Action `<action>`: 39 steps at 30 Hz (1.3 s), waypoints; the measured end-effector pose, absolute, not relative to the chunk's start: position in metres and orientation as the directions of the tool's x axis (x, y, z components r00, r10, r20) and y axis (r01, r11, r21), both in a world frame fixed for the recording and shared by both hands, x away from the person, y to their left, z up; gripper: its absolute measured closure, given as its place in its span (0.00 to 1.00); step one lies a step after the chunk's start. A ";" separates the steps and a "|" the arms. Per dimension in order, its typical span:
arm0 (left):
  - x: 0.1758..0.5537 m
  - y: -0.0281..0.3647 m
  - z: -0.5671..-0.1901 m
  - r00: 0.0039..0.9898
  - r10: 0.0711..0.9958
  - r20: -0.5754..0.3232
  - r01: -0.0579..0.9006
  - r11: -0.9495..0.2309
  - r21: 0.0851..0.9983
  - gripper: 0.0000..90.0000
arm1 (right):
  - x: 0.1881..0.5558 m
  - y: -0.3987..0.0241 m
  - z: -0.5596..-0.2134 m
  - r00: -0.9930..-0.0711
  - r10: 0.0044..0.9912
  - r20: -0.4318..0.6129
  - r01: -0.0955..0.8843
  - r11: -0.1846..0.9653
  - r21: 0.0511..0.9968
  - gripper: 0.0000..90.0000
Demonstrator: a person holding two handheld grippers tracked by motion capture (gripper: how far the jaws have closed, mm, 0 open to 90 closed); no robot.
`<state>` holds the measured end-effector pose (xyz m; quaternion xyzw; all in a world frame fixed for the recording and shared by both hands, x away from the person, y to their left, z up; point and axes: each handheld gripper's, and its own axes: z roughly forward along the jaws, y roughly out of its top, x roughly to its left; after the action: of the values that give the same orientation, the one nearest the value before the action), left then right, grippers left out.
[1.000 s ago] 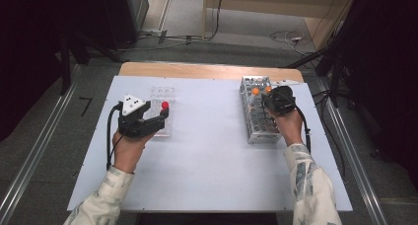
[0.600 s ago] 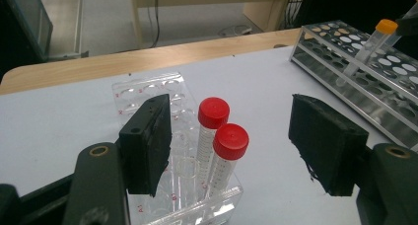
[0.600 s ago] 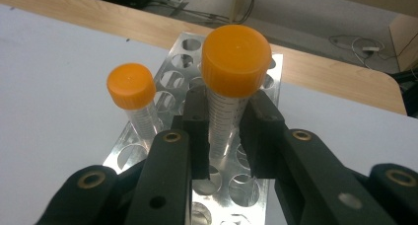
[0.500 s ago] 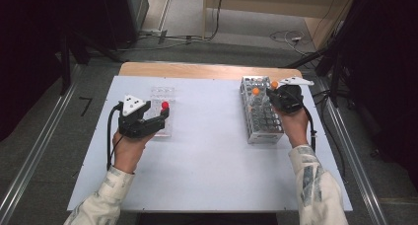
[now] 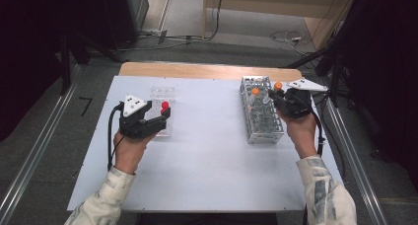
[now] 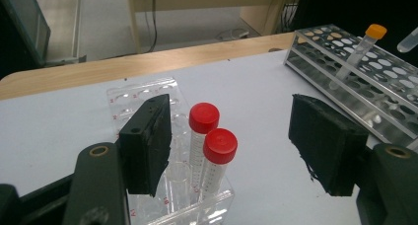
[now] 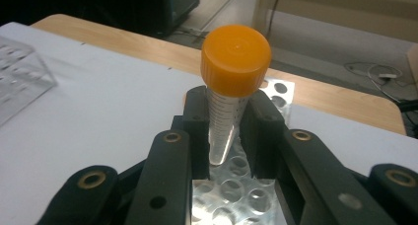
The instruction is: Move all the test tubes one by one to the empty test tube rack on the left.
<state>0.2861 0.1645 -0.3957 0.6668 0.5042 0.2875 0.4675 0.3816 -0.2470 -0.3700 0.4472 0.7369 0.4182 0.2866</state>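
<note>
Right now, nearest the person, both hands rest over the pale table (image 5: 197,180), a gripper in each. The left gripper (image 5: 165,117) sits low by the clear plastic rack (image 5: 162,94), its jaws standing apart around the rack's near end without pressing on anything; between them, in the left gripper view, stand two red-capped tubes (image 6: 209,151) upright in the rack's holes, closer to the left pad than to the right one.

Farther over on the right side, the right gripper (image 7: 227,131) has its jaws closed tight on an orange-capped tube (image 7: 231,87), pinching the clear conical body just below the cap. The tip hangs free above the holes of the metal rack (image 5: 261,119), so the tube looks lifted clear. A second orange-capped tube (image 5: 255,93) stands in that rack just beside.

What worries me is the grip: the pads hold a tapering, smooth wall, so the tube could slide down or tilt if the hand swings fast. Carrying it low over the metal rack could also knock the standing tube. At the other end, the plastic rack is light; if the left jaws are not steadying it, a tube pushed in off-centre may tip it or nudge the red-capped pair.

Beyond the table edge lie cables on the floor (image 5: 291,37).
</note>
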 end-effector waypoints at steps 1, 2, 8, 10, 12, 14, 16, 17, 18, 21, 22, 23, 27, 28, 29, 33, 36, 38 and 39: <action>0.286 0.164 -0.395 0.330 0.940 -0.088 0.402 -0.056 0.914 0.37 | 0.377 -0.245 -0.370 -0.448 0.893 -0.050 0.415 0.257 0.873 0.80; 0.285 0.163 -0.395 0.334 0.938 -0.089 0.401 -0.056 0.915 0.37 | 0.373 -0.243 -0.370 -0.459 0.887 -0.045 0.415 0.259 0.872 0.80; 0.282 0.156 -0.392 0.361 0.928 -0.095 0.392 -0.059 0.918 0.36 | 0.350 -0.223 -0.371 -0.548 0.836 -0.035 0.393 0.294 0.871 0.80; 0.281 0.154 -0.391 0.376 0.921 -0.105 0.392 -0.055 0.918 0.34 | 0.344 -0.214 -0.373 -0.581 0.813 -0.038 0.385 0.315 0.868 0.80; 0.280 0.150 -0.390 0.389 0.915 -0.107 0.394 -0.060 0.917 0.30 | 0.338 -0.206 -0.374 -0.609 0.792 -0.035 0.379 0.330 0.865 0.80; 0.278 0.146 -0.389 0.404 0.908 -0.109 0.393 -0.065 0.917 0.27 | 0.334 -0.197 -0.377 -0.634 0.772 -0.037 0.373 0.348 0.860 0.80; 0.277 0.141 -0.389 0.419 0.902 -0.105 0.390 -0.075 0.918 0.26 | 0.331 -0.187 -0.381 -0.660 0.751 -0.036 0.370 0.366 0.854 0.80; 0.276 0.138 -0.388 0.429 0.897 -0.103 0.389 -0.081 0.918 0.25 | 0.329 -0.182 -0.384 -0.671 0.741 -0.037 0.370 0.377 0.849 0.80; 0.275 0.135 -0.388 0.438 0.893 -0.103 0.391 -0.085 0.917 0.25 | 0.328 -0.176 -0.387 -0.684 0.729 -0.039 0.368 0.390 0.844 0.80; 0.272 0.127 -0.388 0.474 0.875 -0.103 0.394 -0.106 0.913 0.26 | 0.324 -0.161 -0.395 -0.715 0.698 -0.034 0.372 0.420 0.828 0.80; 0.271 0.125 -0.389 0.492 0.865 -0.101 0.391 -0.116 0.913 0.30 | 0.323 -0.156 -0.397 -0.723 0.690 -0.032 0.370 0.427 0.825 0.80; 0.270 0.121 -0.389 0.511 0.854 -0.092 0.384 -0.131 0.914 0.35 | 0.322 -0.151 -0.400 -0.731 0.681 -0.032 0.368 0.433 0.823 0.80; 0.266 0.112 -0.389 0.550 0.832 -0.073 0.374 -0.167 0.912 0.42 | 0.317 -0.131 -0.409 -0.762 0.647 -0.028 0.364 0.464 0.808 0.80; 0.266 0.109 -0.390 0.558 0.827 -0.072 0.373 -0.172 0.912 0.43 | 0.316 -0.126 -0.411 -0.770 0.637 -0.031 0.359 0.472 0.805 0.80; 0.265 0.107 -0.390 0.566 0.821 -0.073 0.373 -0.176 0.911 0.45 | 0.315 -0.121 -0.412 -0.776 0.630 -0.027 0.357 0.474 0.805 0.80; 0.263 0.100 -0.392 0.590 0.805 -0.064 0.367 -0.198 0.909 0.50 | 0.310 -0.103 -0.416 -0.801 0.598 -0.030 0.341 0.497 0.798 0.80; 0.262 0.097 -0.394 0.603 0.796 -0.054 0.363 -0.214 0.907 0.54 | 0.308 -0.092 -0.418 -0.815 0.579 -0.036 0.330 0.513 0.792 0.80; 0.263 0.096 -0.396 0.612 0.789 -0.051 0.363 -0.223 0.905 0.58 | 0.306 -0.086 -0.419 -0.822 0.568 -0.033 0.325 0.516 0.793 0.80; 0.263 0.096 -0.396 0.613 0.788 -0.048 0.363 -0.227 0.904 0.59 | 0.305 -0.084 -0.419 -0.826 0.563 -0.035 0.320 0.518 0.793 0.80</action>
<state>0.2626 0.0958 -0.3961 0.7526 0.3824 0.2171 0.4902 0.3054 -0.0836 -0.4188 0.2570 0.8591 0.4182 0.1452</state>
